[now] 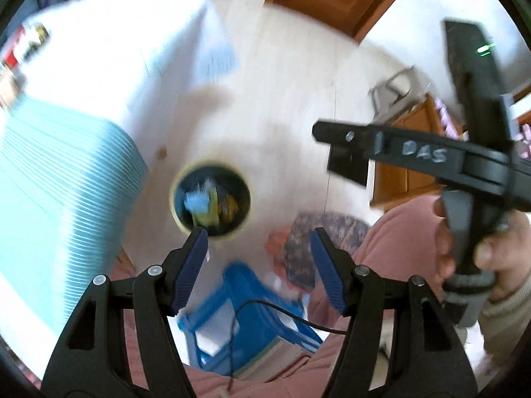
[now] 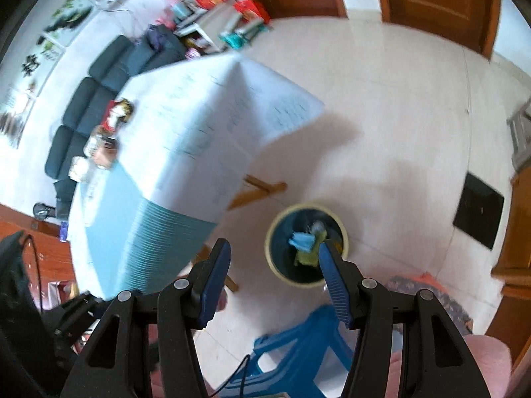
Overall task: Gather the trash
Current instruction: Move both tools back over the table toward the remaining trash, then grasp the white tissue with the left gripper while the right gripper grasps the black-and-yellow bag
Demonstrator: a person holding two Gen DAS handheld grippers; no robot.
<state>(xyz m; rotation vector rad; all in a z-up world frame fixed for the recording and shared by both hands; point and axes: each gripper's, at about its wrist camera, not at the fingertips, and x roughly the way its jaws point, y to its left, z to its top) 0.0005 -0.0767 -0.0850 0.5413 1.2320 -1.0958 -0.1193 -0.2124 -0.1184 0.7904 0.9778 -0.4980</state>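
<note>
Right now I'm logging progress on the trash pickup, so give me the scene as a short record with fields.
bin: round trash bin with a pale rim, standing on the light floor beside the table
bin contents: blue scrap and yellow-green wrappers inside
left tool: open, nothing between the blue pads
right tool: open, empty
other: blue plastic stool below the tools; clutter left at the table's far end
</note>
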